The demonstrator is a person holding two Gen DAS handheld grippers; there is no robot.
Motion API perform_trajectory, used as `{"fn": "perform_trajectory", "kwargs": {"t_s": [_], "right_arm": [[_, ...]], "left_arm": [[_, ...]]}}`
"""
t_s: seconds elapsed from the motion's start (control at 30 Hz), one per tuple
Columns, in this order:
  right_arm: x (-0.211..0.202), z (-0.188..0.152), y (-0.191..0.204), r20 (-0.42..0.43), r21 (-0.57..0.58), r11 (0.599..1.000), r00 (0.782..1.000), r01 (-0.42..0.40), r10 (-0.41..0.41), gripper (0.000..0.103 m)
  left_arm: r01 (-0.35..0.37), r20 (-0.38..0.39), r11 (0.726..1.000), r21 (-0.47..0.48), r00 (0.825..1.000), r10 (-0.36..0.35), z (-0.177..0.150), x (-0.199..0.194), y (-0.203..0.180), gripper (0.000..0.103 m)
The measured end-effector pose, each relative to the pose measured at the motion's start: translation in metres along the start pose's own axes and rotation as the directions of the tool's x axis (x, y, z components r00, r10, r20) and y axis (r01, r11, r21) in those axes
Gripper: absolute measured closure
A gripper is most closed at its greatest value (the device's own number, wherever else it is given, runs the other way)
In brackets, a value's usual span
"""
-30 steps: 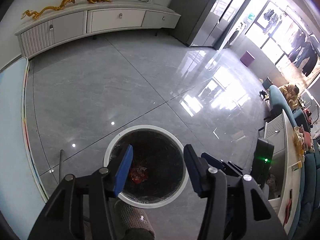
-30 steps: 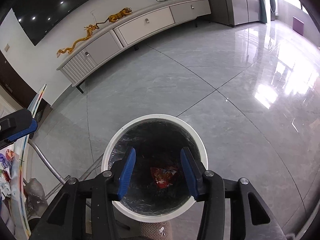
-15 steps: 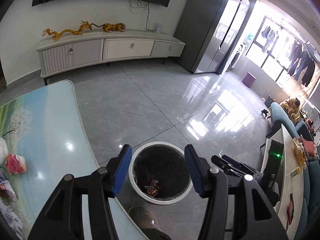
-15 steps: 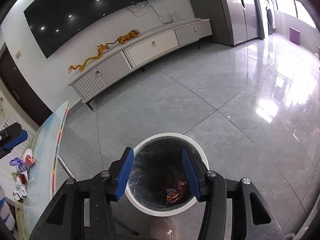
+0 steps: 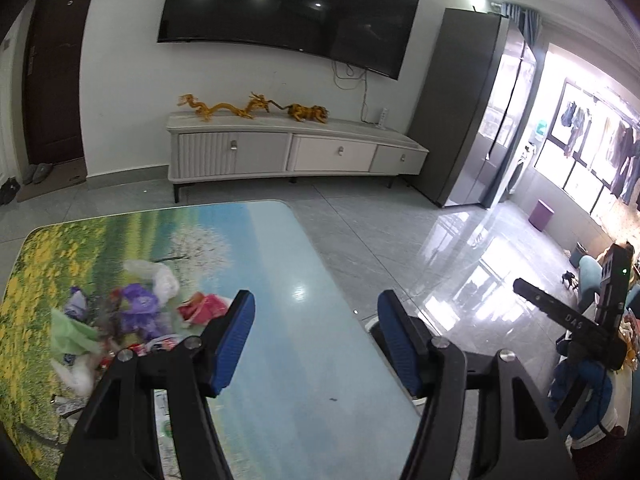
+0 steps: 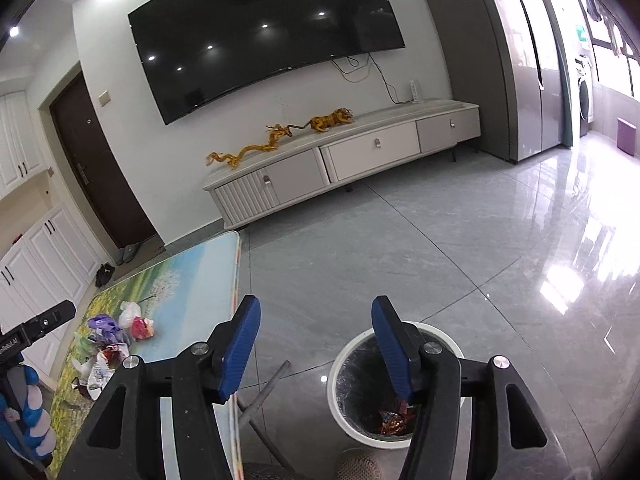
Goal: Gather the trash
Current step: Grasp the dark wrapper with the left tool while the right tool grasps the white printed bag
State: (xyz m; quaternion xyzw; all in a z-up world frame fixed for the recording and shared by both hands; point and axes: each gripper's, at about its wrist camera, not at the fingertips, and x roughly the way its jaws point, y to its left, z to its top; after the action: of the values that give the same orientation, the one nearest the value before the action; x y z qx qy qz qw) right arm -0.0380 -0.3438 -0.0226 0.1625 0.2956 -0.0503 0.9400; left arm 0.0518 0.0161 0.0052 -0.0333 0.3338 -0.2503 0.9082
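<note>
A long table [image 5: 312, 360] with a printed meadow scene on its glossy top fills the near side of the room, and a white-rimmed bin [image 6: 344, 364] lined with a dark bag stands on the floor just beside its end. A couple of red wrappers [image 6: 390, 420] already lie at the bottom of the bin. The rest of the trash [image 5: 132, 320] sits heaped toward the table's left edge: white and purple crumpled bags, a green scrap, a red packet [image 5: 202, 307]. It all looks feather-light, soft and crinkly, likely to slip on that shiny surface, so I'd pinch a raised fold or bunched corner, not a flat face. The left gripper [image 5: 316, 340] hovers over the bare tabletop, fingers spread wide and holding nothing. The right gripper [image 6: 316, 344] hangs between table edge and bin, likewise agape and empty.
</note>
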Motion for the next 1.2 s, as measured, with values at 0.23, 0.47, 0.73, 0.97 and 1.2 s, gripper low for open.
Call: {"fn": "perform_trajectory", "kwargs": {"t_s": [0.23, 0.47, 0.73, 0.97, 1.2], "right_arm": [[-0.003, 0.005, 0.059, -0.004, -0.086, 0.995, 0.999, -0.042, 0.042, 0.044], [0.013, -0.002, 0.124, -0.062, -0.176, 0.977, 0.992, -0.117, 0.107, 0.040], [0.051, -0.030, 0.207, -0.197, -0.247, 0.936, 0.959, -0.250, 0.204, 0.039], [0.083, -0.060, 0.260, -0.312, -0.297, 0.894, 0.919, -0.336, 0.242, 0.037], [0.107, -0.081, 0.287, -0.388, -0.323, 0.868, 0.889, -0.377, 0.242, 0.036]], "left_arm": [[-0.074, 0.072, 0.995, -0.068, 0.994, 0.079, -0.023, -0.047, 0.079, 0.029], [-0.141, 0.049, 0.983, -0.118, 0.988, 0.147, -0.061, -0.072, 0.154, 0.029], [-0.139, -0.020, 0.989, -0.051, 0.990, 0.138, -0.085, -0.066, 0.185, 0.029], [-0.091, -0.091, 0.996, 0.025, 0.992, 0.093, -0.099, -0.037, 0.187, 0.029], [-0.057, -0.133, 0.998, 0.024, 0.989, 0.060, -0.107, -0.014, 0.192, 0.029]]}}
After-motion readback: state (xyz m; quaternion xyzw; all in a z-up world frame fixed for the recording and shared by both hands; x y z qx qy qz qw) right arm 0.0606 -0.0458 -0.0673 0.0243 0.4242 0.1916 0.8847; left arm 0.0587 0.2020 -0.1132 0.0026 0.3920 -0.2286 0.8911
